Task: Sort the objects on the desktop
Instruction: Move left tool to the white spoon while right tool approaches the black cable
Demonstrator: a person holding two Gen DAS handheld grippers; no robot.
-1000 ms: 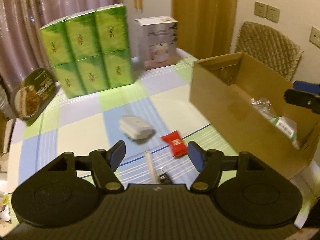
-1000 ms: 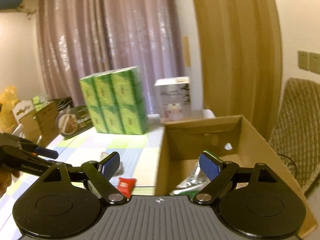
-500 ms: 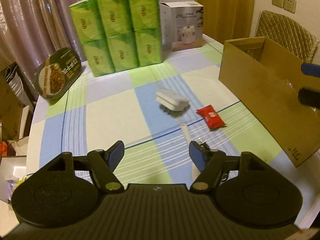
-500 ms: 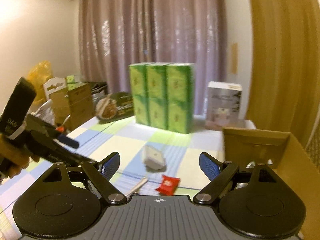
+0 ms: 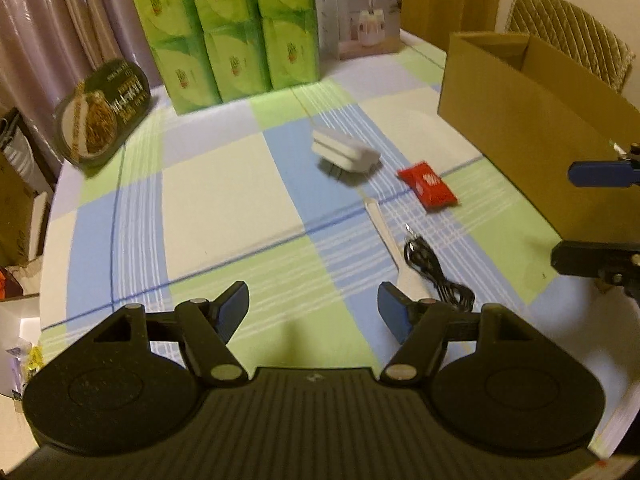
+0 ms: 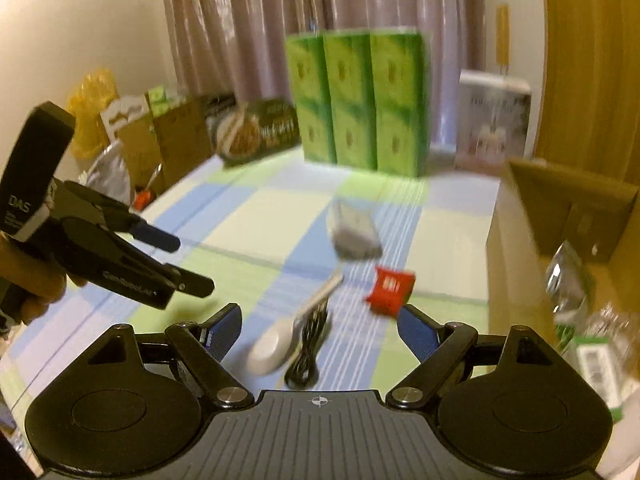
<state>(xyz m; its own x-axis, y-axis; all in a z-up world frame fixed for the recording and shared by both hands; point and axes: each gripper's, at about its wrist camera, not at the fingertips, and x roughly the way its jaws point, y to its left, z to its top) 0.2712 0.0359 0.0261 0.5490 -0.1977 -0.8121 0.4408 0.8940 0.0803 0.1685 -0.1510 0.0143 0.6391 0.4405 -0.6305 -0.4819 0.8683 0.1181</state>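
Left wrist view: my left gripper (image 5: 313, 307) hangs half-open and empty; the spoon (image 5: 394, 250) has slid to 2 o'clock. My right gripper (image 6: 319, 327) is closing, empty.

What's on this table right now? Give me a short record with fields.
surface: checked tablecloth
loose items: white adapter, red packet, white spoon, black cable
container: cardboard box, open, at the right
backdrop: green tissue packs
left gripper: open, empty
right gripper: closing slightly, nothing between the pads
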